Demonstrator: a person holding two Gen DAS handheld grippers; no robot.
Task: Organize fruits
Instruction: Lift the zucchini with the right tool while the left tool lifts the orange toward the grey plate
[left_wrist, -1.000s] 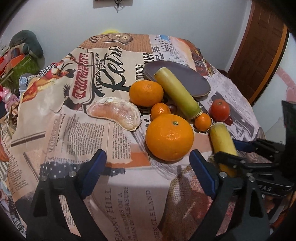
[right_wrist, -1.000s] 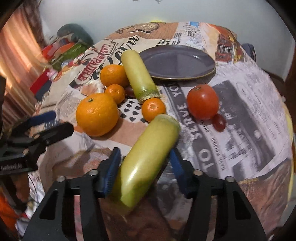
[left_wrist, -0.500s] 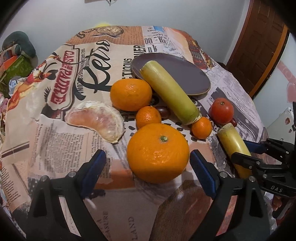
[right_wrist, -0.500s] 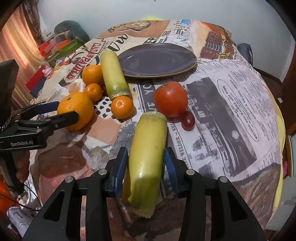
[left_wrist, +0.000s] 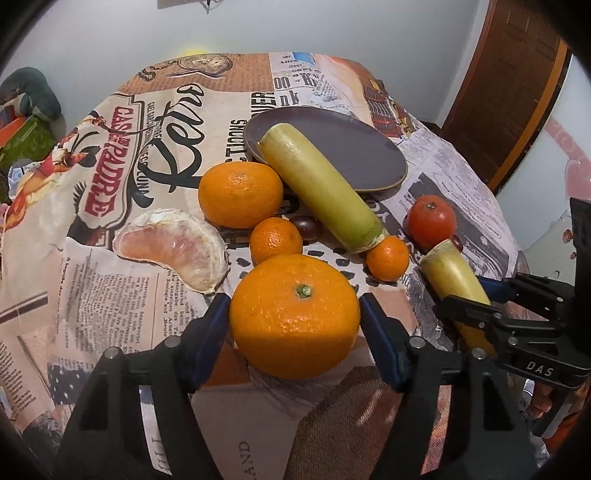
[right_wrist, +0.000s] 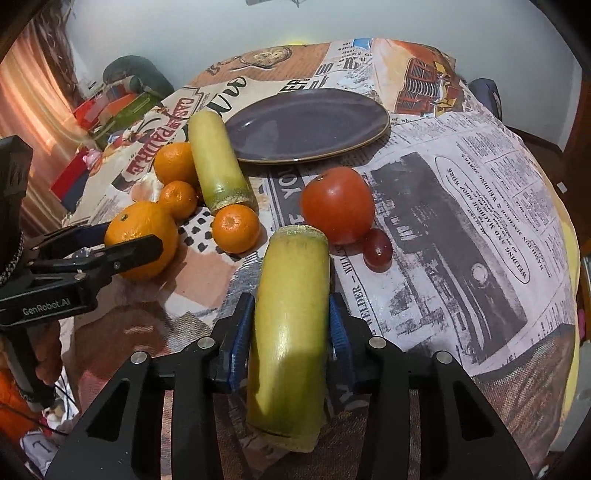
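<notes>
My left gripper (left_wrist: 293, 314) has its blue pads on both sides of a big orange (left_wrist: 294, 315) at the near table edge, closed on it. My right gripper (right_wrist: 291, 328) is shut on a short yellow-green cane piece (right_wrist: 290, 325), also seen in the left wrist view (left_wrist: 456, 280). A purple plate (left_wrist: 354, 147) lies at the back. A longer cane piece (left_wrist: 321, 188) leans on its rim. A second large orange (left_wrist: 240, 194), two small mandarins (left_wrist: 275, 238) (left_wrist: 388, 256), a tomato (right_wrist: 336, 205), a grape (right_wrist: 377, 251) and a pomelo segment (left_wrist: 173, 245) lie around.
The table wears a newspaper-print cloth (left_wrist: 110, 277) that drops off at the near edge. A dark grape (left_wrist: 306, 227) sits between the mandarin and the long cane. Cluttered boxes (right_wrist: 110, 110) stand left of the table. A wooden door (left_wrist: 517, 74) is at the right.
My left gripper moved forward around the big orange and its jaws narrowed onto it. My right gripper straightened the short cane piece and tightened on it.
</notes>
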